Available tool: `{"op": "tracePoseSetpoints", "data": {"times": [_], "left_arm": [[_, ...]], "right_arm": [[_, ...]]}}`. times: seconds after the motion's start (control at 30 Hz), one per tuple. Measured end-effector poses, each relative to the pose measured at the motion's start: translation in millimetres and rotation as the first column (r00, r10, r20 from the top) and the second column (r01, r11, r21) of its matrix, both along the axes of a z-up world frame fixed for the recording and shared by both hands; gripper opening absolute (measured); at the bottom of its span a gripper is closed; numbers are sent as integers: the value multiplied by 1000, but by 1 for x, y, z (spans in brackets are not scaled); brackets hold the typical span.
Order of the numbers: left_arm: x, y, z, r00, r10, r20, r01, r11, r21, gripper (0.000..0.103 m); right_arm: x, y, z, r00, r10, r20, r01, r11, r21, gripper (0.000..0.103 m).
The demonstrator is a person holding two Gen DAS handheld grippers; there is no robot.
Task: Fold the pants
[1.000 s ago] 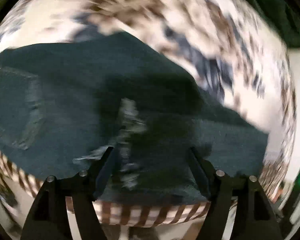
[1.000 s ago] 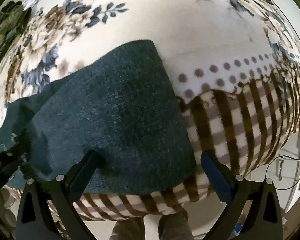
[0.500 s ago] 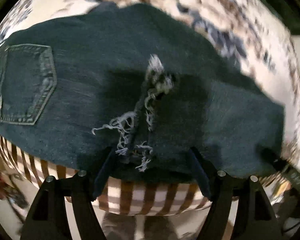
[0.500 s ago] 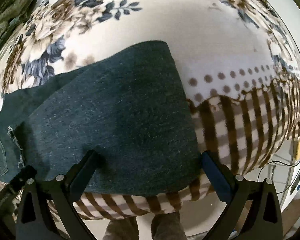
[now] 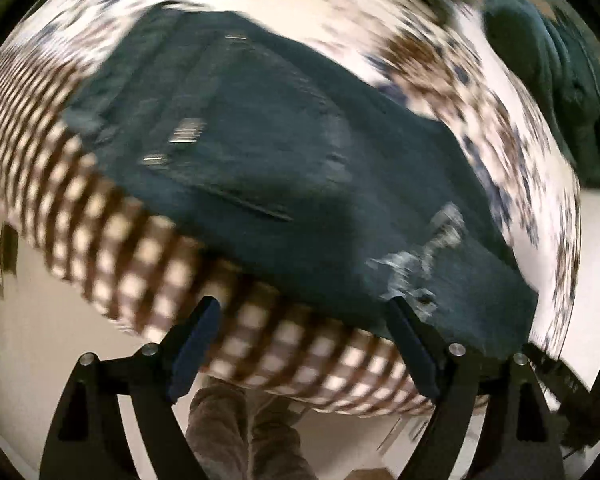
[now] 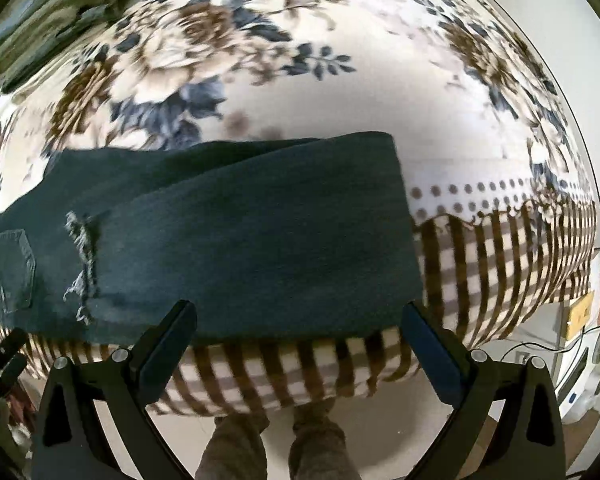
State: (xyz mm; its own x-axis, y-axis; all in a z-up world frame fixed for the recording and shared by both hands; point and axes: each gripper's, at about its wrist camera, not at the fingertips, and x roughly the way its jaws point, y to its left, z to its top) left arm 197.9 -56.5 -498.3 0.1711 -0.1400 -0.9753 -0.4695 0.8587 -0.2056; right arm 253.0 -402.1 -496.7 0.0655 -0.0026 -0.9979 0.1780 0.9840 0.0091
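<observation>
Dark blue jeans (image 6: 236, 236) lie folded on a floral blanket, legs doubled back so the frayed hems (image 6: 82, 264) rest near a back pocket (image 6: 10, 272). My right gripper (image 6: 298, 324) is open and empty at the bed's near edge, just in front of the fold. In the blurred left wrist view the jeans (image 5: 284, 168) stretch diagonally, with the frayed hems (image 5: 420, 264) by the right finger. My left gripper (image 5: 304, 332) is open and empty, over the checked border.
The blanket (image 6: 284, 80) has a brown checked border (image 6: 492, 264) hanging over the bed edge. A dark green garment (image 5: 556, 92) lies at the far right in the left wrist view; an olive one (image 6: 48, 12) at the right wrist view's upper left. The person's legs (image 6: 276, 440) stand below.
My left gripper has let the frayed hems down on the jeans and drawn back and left, off the cloth. My right gripper has pulled back from the fold.
</observation>
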Motion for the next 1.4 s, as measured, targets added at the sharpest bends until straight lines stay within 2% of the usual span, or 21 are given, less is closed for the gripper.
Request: {"op": "tracePoseSetpoints", "data": {"times": [0.13,0.23,0.3,0.37,0.43,0.53,0.6,0.67,0.77,0.83,0.9,1.03,1.1,1.17,1.23,1.27,1.33,1.4], "left_arm": [[-6,34,-7,990,141,12,-140,989,-37,84],[-19,71,-11,967,255,29,-252,965,-71,84],[-26,94,-20,938,345,40,-340,935,-98,84],[-35,118,-31,893,447,47,-438,890,-130,84],[-39,135,-45,845,533,51,-515,835,-196,84],[-39,151,-58,783,618,74,-579,767,-277,84],[-33,156,-61,774,627,93,-580,760,-294,84],[-23,156,-59,781,611,128,-565,779,-272,83],[-17,155,-53,777,602,183,-552,792,-261,72],[-16,158,-53,773,599,209,-541,794,-276,72],[-14,162,-61,759,615,213,-538,777,-326,72],[-16,179,-82,695,685,220,-555,705,-442,74],[-15,184,-82,676,703,221,-561,686,-463,74],[-13,180,-76,674,701,232,-551,687,-474,74],[-20,170,-59,699,663,269,-509,725,-465,74],[-24,165,-52,708,651,275,-496,735,-462,74],[-32,155,-53,712,654,255,-489,723,-488,74],[-35,149,-70,709,675,204,-510,691,-512,74]], "right_arm": [[2,21,1,999,32,-17,-32,999,-16,103],[4,35,-5,999,38,-31,-38,999,9,103],[6,42,-12,998,48,-44,-48,999,9,103],[9,50,-17,998,54,-45,-53,999,9,103],[13,59,-22,997,66,-49,-66,998,0,103],[20,70,-27,996,65,-55,-65,998,10,103],[24,75,-30,997,52,-62,-51,998,24,103],[28,80,-32,997,40,-68,-37,999,37,103],[33,86,-34,997,31,-72,-28,999,45,103],[37,92,-35,997,30,-74,-27,998,51,103],[40,96,-36,997,36,-75,-32,998,52,103],[45,105,-41,996,31,-87,-25,997,70,103],[47,108,-45,995,29,-92,-22,997,75,103],[47,111,-49,995,22,-101,-14,996,84,103],[46,112,-52,994,18,-106,-8,996,92,103],[45,113,-54,994,17,-108,-7,996,90,103],[44,116,-58,994,8,-112,2,996,90,103],[43,117,-61,993,-2,-121,13,996,91,103]]}}
